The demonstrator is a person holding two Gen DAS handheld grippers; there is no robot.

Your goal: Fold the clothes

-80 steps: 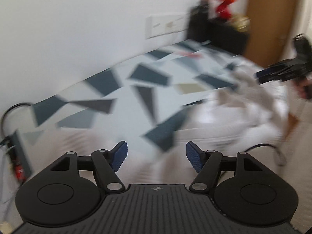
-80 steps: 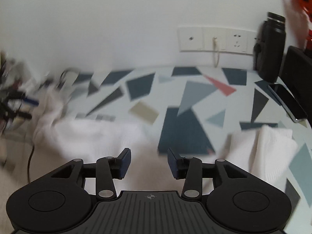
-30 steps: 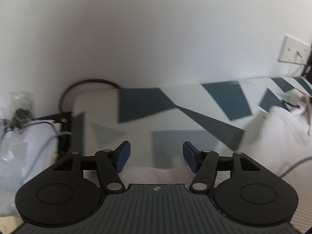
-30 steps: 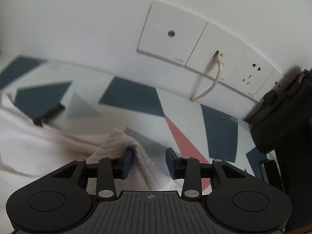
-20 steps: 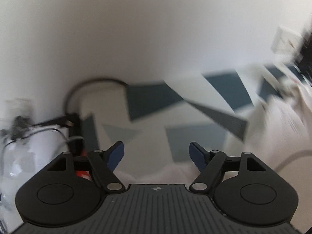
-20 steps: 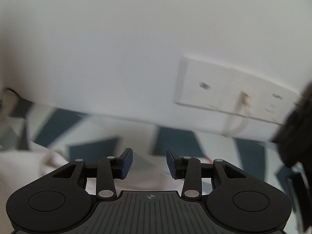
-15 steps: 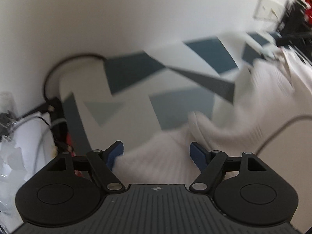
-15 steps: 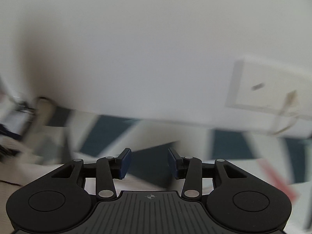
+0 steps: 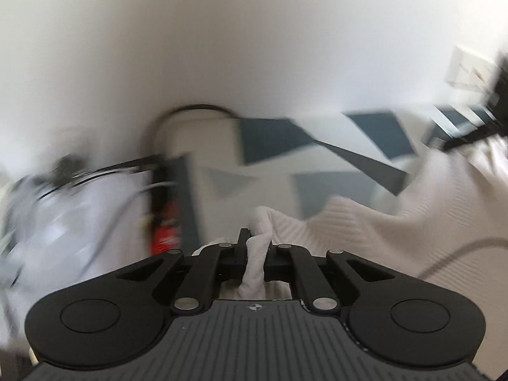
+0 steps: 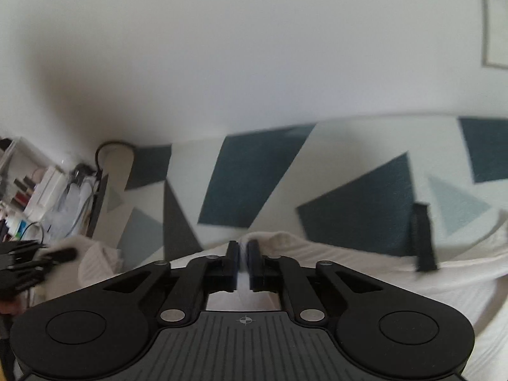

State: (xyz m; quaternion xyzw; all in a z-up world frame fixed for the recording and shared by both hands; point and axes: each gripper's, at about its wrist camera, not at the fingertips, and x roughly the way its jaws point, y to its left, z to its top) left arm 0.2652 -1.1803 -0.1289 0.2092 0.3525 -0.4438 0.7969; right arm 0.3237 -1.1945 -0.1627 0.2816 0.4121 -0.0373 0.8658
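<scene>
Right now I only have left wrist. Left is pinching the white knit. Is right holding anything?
Observer: Yes. The right gripper is shut on an edge of the same white garment.
Operator: Anything lying on the cloth near it?
Observer: A small black object rests on the garment's far edge, to the right of the right gripper; too blurred to identify.
Operator: Can right see the left gripper?
Observer: Yes, the left gripper shows blurred at the far left of the right wrist view, at a bunched bit of the garment.
</scene>
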